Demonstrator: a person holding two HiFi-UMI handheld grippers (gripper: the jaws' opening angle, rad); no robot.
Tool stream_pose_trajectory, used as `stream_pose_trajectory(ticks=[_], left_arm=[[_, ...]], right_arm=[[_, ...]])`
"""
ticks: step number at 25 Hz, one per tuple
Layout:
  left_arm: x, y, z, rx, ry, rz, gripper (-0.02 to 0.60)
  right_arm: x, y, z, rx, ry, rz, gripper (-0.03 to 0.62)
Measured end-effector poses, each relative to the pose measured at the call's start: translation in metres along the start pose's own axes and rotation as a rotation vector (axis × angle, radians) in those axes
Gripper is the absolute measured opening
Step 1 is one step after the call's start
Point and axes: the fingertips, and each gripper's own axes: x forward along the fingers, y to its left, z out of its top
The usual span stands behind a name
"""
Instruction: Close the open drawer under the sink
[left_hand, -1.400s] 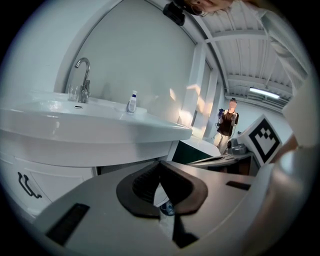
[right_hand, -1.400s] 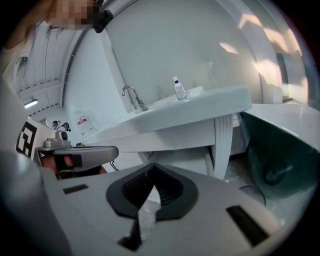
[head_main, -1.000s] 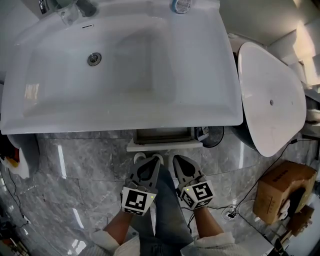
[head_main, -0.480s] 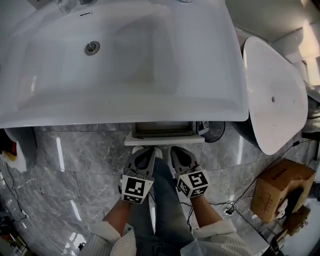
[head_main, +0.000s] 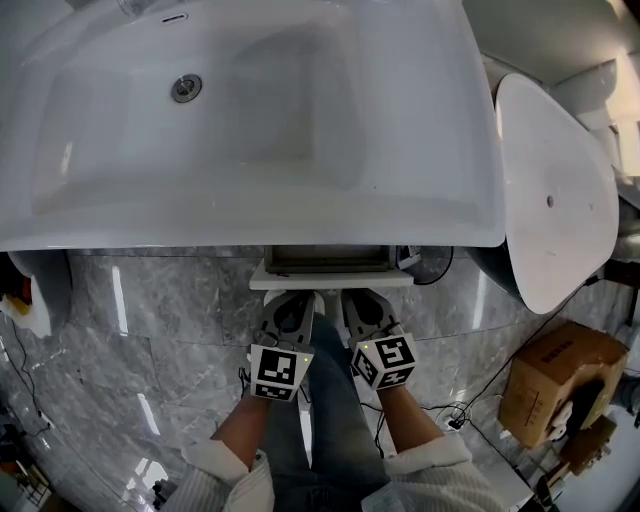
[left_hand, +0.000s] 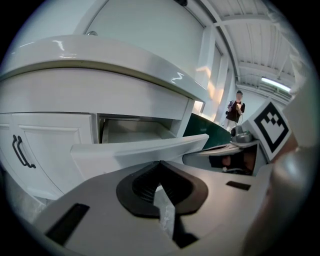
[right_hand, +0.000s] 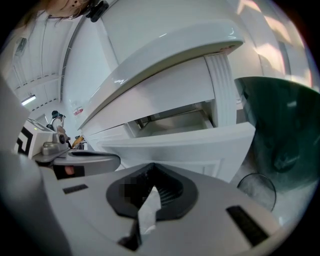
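Looking steeply down on a white sink (head_main: 300, 120), drain (head_main: 186, 88) toward the basin's back left. Under the sink's front edge, near its middle, the drawer (head_main: 330, 268) standing partway out, white front outward, only plain grey inner walls showing inside. Just before that front, side by side, the left gripper (head_main: 303, 297) and the right gripper (head_main: 350, 296), each clenched, tips pressed together on nothing, pointing at the drawer. Hard to tell whether touching it or just short of it. On the marble floor (head_main: 160, 330), off past the sink's right front corner, a cardboard box (head_main: 545, 385), near a white oval lid (head_main: 555, 190).
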Motion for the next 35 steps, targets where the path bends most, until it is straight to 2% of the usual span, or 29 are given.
stream_pose_trajectory(ticks=[16,35], left_arm=[[0.006,0.008,0.01,0.004,-0.008,0.014,0.015],[0.019,0.023,0.024,0.031,-0.037,0.014,0.015]], right_arm=[[0.001,0.001,0.015,0.001,-0.038,-0.007,0.011],[0.019,-0.003,0.031,-0.081,-0.058,-0.018,0.009]])
